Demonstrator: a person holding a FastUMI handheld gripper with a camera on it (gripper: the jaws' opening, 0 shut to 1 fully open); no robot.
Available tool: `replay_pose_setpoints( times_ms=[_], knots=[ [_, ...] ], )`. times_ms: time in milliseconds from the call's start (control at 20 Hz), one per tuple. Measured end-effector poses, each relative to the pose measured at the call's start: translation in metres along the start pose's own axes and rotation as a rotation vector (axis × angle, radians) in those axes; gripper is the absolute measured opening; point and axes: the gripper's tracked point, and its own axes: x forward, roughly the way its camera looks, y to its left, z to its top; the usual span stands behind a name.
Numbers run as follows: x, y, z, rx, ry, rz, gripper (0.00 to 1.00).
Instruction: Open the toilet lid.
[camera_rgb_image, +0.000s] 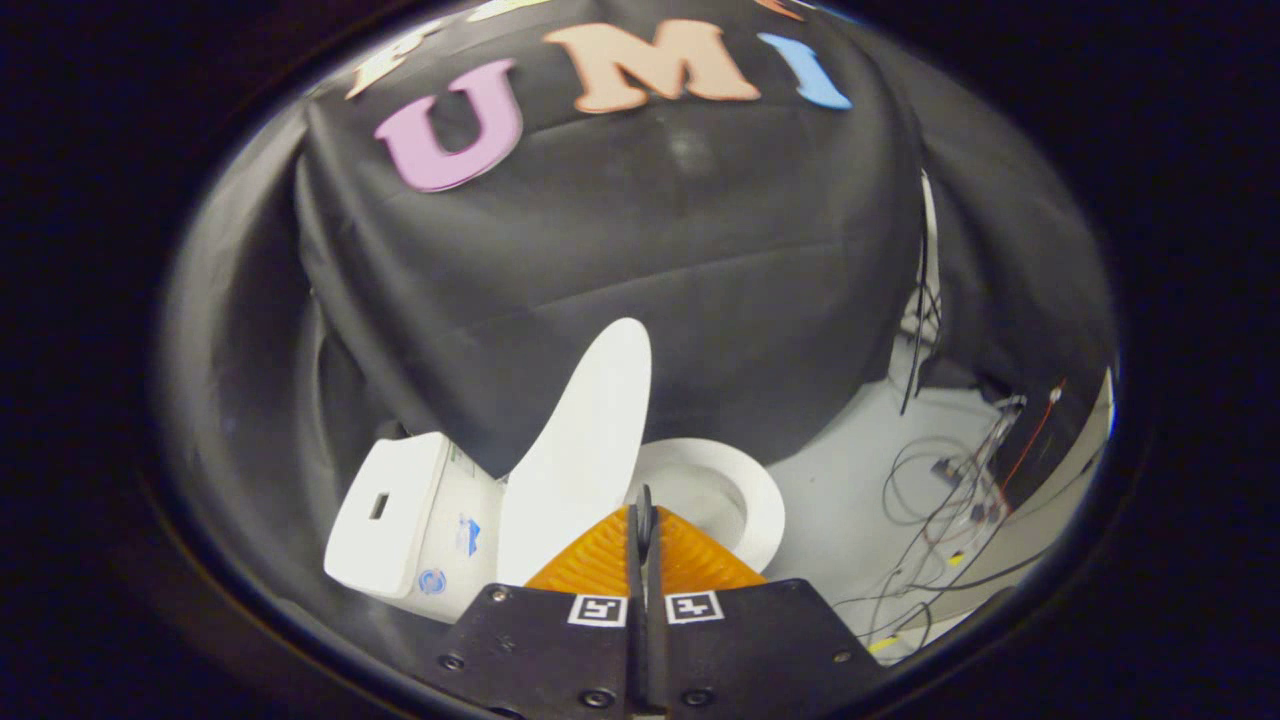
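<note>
Black cloth backs a white ceramic toilet (730, 490) whose white oval lid (585, 450) stands raised, apparently done, beyond the gripper (644, 520), fingers closed empty.

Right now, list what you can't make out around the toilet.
- Near part of the seat ring and bowl: hidden behind the gripper, jaws closed together, nothing between them.
- Foot of the raised lid: covered by the fingers.
- Stickers on the tank: too small.
- Cables on the floor: too tangled to trace.
</note>
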Motion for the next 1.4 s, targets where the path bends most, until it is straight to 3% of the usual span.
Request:
replay_pose_setpoints(
  times_ms=[400, 650, 1100, 1400],
  knots=[
    [-0.037, 0.087, 0.018, -0.117, -0.083, 0.009, 0.00],
    [-0.054, 0.151, 0.019, -0.254, -0.141, 0.038, 0.00],
    [-0.067, 0.274, -0.010, -0.391, -0.167, 0.158, 0.00],
    [-0.063, 0.320, -0.038, -0.435, -0.173, 0.217, 0.00]
  ],
)
